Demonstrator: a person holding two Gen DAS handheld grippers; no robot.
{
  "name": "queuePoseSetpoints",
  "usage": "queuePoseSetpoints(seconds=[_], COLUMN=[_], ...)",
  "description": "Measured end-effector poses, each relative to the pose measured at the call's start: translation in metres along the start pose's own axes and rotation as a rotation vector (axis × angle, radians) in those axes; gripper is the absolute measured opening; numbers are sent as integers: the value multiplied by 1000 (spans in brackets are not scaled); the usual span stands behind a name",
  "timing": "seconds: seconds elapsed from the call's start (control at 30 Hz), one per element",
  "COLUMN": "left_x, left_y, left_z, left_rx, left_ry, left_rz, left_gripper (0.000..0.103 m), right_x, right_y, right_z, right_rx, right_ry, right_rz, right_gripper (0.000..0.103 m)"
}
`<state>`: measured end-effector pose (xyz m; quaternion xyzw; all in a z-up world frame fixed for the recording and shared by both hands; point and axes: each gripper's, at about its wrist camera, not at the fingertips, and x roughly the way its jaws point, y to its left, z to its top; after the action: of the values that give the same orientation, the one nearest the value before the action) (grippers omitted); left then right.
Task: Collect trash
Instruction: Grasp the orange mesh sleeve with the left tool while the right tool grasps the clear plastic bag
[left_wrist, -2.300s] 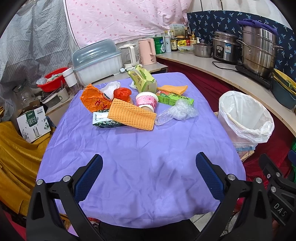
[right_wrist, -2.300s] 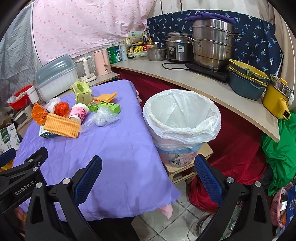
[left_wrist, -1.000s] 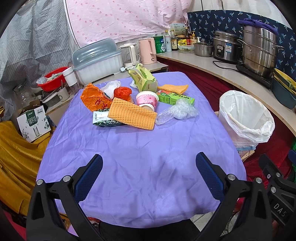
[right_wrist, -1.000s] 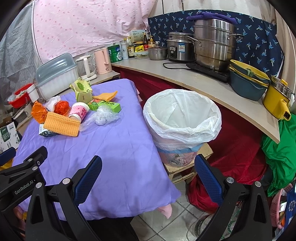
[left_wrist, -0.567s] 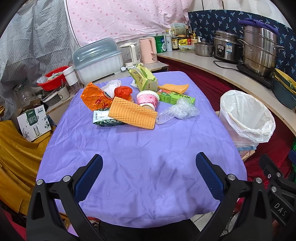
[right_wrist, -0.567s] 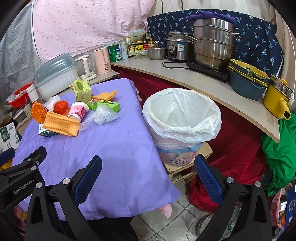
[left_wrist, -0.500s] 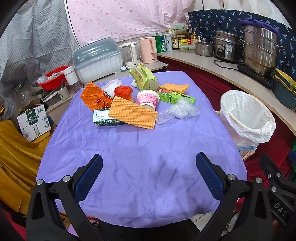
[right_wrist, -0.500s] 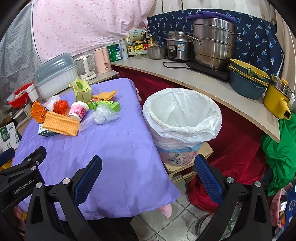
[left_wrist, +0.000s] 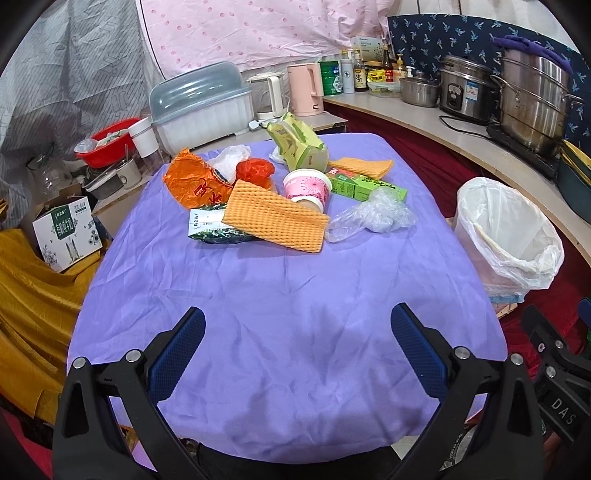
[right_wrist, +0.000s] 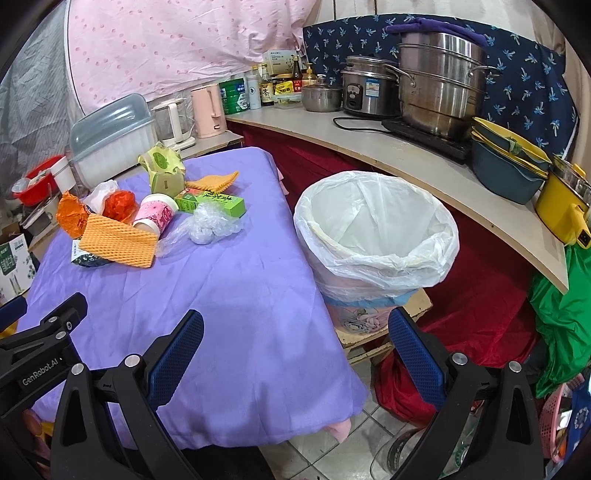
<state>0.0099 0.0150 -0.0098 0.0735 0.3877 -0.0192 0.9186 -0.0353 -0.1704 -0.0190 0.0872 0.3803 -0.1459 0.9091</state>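
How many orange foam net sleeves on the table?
2. One orange foam net sleeve lies at the front of the trash pile, overlapping the pink cup; the other behind the green box. More may be hidden.

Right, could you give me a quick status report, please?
Left gripper open, empty. Right gripper open, empty. Trash pile untouched on purple tablecloth. Lined bin beside table, nothing blocking.

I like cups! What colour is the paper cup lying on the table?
Pink with a flower pattern, white rim: paper cup, clearest in the left wrist view.
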Motion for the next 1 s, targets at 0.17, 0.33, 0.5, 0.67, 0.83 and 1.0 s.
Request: queuePoseSetpoints(seconds=[0.17, 0.33, 0.5, 0.67, 0.83, 1.0], left_x=[24, 54, 86, 115, 141, 164], left_y=[19, 41, 60, 70, 70, 66], left_z=[11, 22, 38, 56, 70, 77], left_rx=[-49, -104, -163, -199, -223, -241], left_ry=[23, 53, 80, 87, 102, 129], left_rz=[7, 24, 23, 29, 14, -8], left_gripper=[96, 96, 96, 96, 96, 96], right_x=[21, 47, 78, 110, 143, 170], right_y=[12, 32, 54, 71, 87, 101], right_z=[9, 23, 40, 58, 77, 91], right_rx=[-18, -47, -62, -46, -42, -44], right_ry=[12, 20, 28, 48, 48, 59], right_rz=[7, 28, 49, 75, 85, 102], right_gripper=[96, 96, 96, 96, 96, 95])
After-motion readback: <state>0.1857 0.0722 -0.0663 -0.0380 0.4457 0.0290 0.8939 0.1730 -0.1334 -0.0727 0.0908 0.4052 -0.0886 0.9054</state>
